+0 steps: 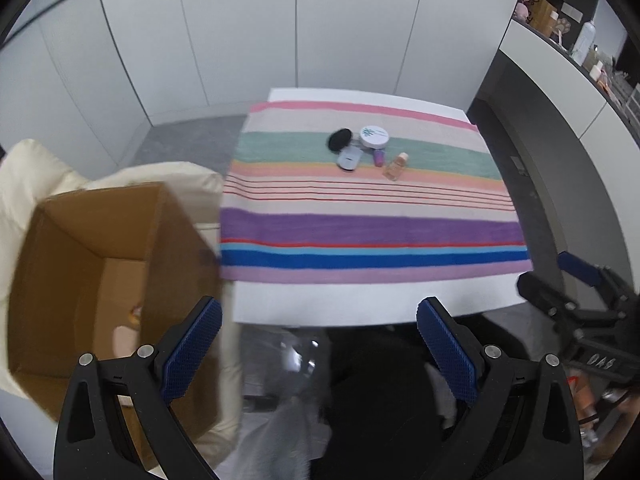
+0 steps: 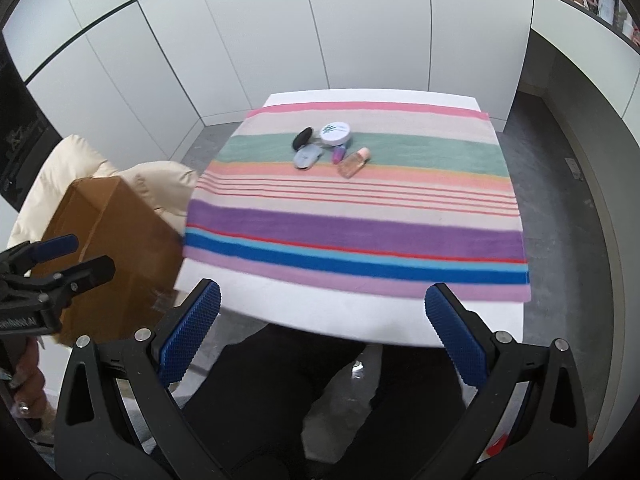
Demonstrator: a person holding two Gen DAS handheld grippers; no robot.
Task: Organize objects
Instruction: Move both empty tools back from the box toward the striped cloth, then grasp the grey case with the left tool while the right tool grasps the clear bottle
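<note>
Both grippers, left gripper (image 1: pixel 320 344) and right gripper (image 2: pixel 322 340), are hovering with jaws apart off the table's (image 2: pixel 320 308) near edge; toiletries (image 2: pixel 332 146) are sitting clustered toward its far edge.

White panelled walls (image 2: pixel 360 20), grey floor (image 2: pixel 560 200).

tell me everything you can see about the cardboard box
The cardboard box is plain brown corrugated card, open at the top, with its flaps up. It sits off the table's left side against a cream cushion. Something pale lies at its bottom, too blurred to identify. Neither tool touches it.
</note>
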